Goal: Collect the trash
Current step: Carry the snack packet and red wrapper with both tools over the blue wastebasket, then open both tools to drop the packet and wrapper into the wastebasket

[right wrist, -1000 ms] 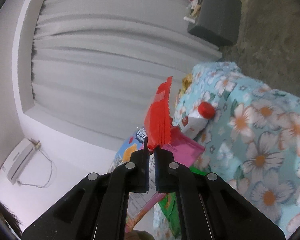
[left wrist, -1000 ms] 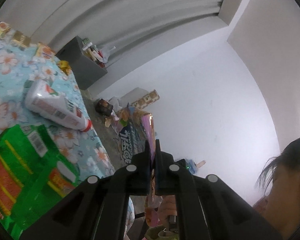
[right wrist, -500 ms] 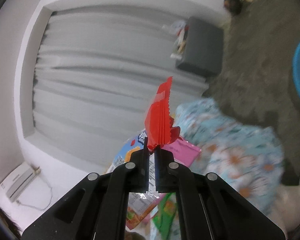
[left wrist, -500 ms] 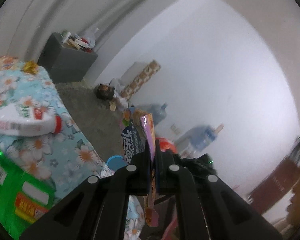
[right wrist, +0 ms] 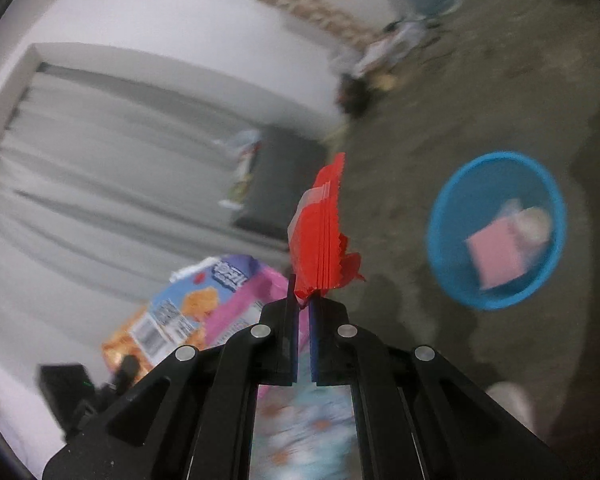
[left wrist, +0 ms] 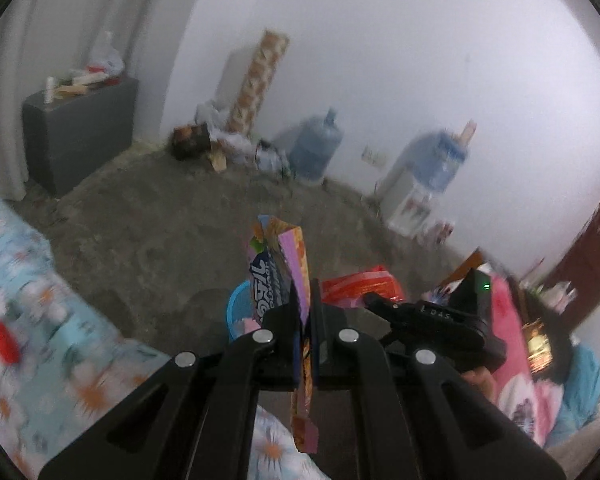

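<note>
Holding a snack bag (left wrist: 278, 268) in your left tool (left wrist: 309, 312) and a red wrapper (right wrist: 323, 240) in your right tool (right wrist: 303, 308), you are nearing the blue bin (right wrist: 444, 240) on the floor. Releasing early risks missing it, since thin wrappers flutter. Bag lettering is showing but blurred beyond reading.

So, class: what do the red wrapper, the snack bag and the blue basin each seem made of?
Red wrapper: thin glossy plastic film, with a zigzag-cut edge.
Snack bag: printed plastic film, probably; it stands flat and creased.
Blue basin: smooth moulded plastic, likely, with an even rounded rim.
</note>
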Tool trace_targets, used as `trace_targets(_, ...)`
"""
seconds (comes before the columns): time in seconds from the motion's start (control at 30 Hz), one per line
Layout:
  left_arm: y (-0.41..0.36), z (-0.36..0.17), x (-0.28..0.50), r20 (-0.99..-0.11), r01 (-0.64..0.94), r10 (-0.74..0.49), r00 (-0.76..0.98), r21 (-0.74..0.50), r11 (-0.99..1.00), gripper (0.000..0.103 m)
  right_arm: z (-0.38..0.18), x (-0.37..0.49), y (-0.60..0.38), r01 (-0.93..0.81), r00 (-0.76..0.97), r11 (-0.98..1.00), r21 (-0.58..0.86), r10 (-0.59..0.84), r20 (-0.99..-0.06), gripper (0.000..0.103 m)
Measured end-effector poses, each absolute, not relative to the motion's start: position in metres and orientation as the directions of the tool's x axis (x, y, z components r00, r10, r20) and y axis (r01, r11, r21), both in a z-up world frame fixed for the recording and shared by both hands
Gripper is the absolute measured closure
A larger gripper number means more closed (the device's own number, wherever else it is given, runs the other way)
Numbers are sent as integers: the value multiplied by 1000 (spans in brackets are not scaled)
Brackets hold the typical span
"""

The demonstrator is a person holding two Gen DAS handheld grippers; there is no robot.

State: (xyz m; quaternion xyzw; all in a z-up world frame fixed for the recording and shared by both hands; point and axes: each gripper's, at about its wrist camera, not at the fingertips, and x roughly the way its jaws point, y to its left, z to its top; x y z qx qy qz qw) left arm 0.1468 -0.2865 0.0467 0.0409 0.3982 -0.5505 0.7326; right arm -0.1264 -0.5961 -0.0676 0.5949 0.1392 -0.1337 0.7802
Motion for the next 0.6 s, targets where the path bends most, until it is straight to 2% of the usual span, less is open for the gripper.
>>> trace_targets(0.23, -398, -15, 158, -745, 872, -667, 0, -327, 365, 99, -125, -109, -624, 529, 846, 210, 822, -58, -530, 99)
trace_targets(0.4, -464, -67, 165, -802, 886, -597, -22, -292, 360, 99, -155, -102, -650, 596, 800, 192, 779, -59, -598, 96)
trace_targets(0.43, -472, -76, 167, -808, 885, -589, -24, -291, 363, 99, -164, -100, -657, 611, 789, 188, 769, -61, -612, 91)
trace_targets(0.47, -479, -83, 168, -811, 884, -584, -31, -295, 363, 96, -175, -95, -664, 618, 782, 185, 764, -52, -620, 86)
trace_targets(0.53, -497, -104, 171, -819, 869, -571, -62, -326, 373, 76, -201, -93, -679, 643, 762, 151, 750, -32, -647, 58)
trace_targets(0.57, -504, -114, 173, -825, 857, -561, -70, -338, 389, 60, -216, -92, -685, 680, 729, 135, 721, -22, -684, 58)
trace_targets(0.6, -506, -120, 173, -827, 851, -557, -71, -342, 400, 58, -225, -92, -687, 710, 700, 129, 692, -15, -714, 58)
